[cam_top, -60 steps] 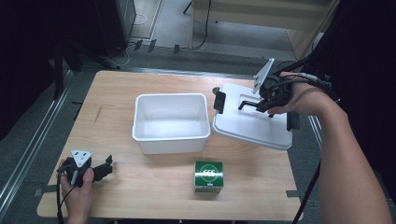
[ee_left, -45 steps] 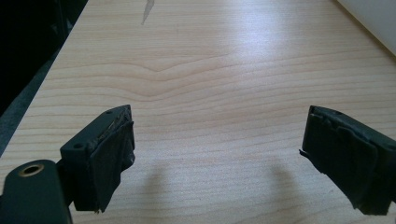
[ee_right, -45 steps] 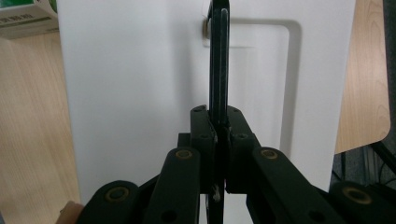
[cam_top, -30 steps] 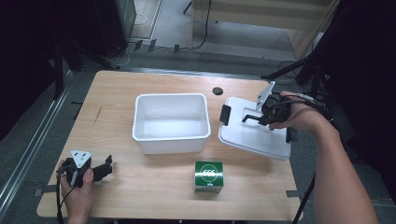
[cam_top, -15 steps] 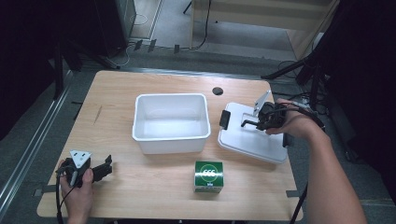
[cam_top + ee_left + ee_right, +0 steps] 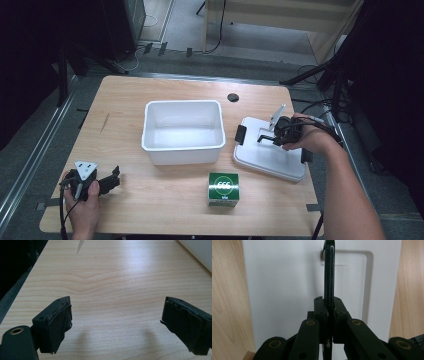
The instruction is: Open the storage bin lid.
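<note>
A white lid (image 6: pixel 267 155) with black side clips lies flat on the table at the right, beside the white bin (image 6: pixel 182 131). My right gripper (image 6: pixel 266 138) is shut on the lid's black handle (image 6: pixel 329 272), which stands upright from the lid (image 6: pixel 287 285) between the pinched jaws. At the near left corner my left gripper (image 6: pixel 114 179) rests low over bare wood, jaws wide apart; its pads (image 6: pixel 60 322) have nothing between them. A green box (image 6: pixel 223 188) sits near the front edge, in front of the bin.
The bin is uncovered and looks bare inside. A small black round disc (image 6: pixel 232 97) sits on the table behind the lid. The table's right edge runs close to the lid. Cables and stands (image 6: pixel 320 75) crowd the floor beyond.
My right gripper has lowered the lid by its handle from a raised tilt down onto the table at the right of the bin. The left gripper has stayed still.
</note>
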Action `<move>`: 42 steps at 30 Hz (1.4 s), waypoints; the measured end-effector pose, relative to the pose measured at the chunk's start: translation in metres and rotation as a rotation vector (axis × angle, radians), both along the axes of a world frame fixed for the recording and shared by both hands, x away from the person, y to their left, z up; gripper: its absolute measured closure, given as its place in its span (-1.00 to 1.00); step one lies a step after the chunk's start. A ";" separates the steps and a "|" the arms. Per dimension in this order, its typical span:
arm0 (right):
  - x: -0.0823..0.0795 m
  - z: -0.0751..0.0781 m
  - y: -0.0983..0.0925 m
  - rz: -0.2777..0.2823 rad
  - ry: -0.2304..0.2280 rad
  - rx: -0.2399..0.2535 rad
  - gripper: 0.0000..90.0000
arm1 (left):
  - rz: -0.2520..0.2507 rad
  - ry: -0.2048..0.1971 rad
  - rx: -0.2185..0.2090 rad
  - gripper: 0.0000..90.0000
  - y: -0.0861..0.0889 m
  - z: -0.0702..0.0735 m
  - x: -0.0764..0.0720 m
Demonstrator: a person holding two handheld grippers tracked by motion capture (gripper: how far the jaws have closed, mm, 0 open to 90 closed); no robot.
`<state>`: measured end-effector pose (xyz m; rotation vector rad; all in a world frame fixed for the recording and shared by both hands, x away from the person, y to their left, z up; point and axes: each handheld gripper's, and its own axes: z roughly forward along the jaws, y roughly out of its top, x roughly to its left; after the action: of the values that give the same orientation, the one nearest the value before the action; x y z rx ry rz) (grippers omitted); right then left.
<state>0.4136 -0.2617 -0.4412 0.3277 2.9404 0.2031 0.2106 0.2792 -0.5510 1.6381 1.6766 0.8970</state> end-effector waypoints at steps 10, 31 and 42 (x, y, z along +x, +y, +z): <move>0.001 -0.017 0.001 -0.016 0.020 -0.016 0.89 | 0.001 -0.002 -0.005 -0.79 0.000 0.000 0.000; -0.007 0.008 0.000 -0.129 0.039 0.059 -0.18 | -0.001 -0.001 -0.005 -0.79 0.000 0.000 0.000; -0.025 0.035 0.016 -0.098 0.059 0.050 -1.00 | -0.003 0.001 -0.007 -0.79 0.001 0.000 0.000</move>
<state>0.3891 -0.2458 -0.4062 0.4913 2.9714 0.2578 0.2110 0.2798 -0.5509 1.6359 1.6756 0.8877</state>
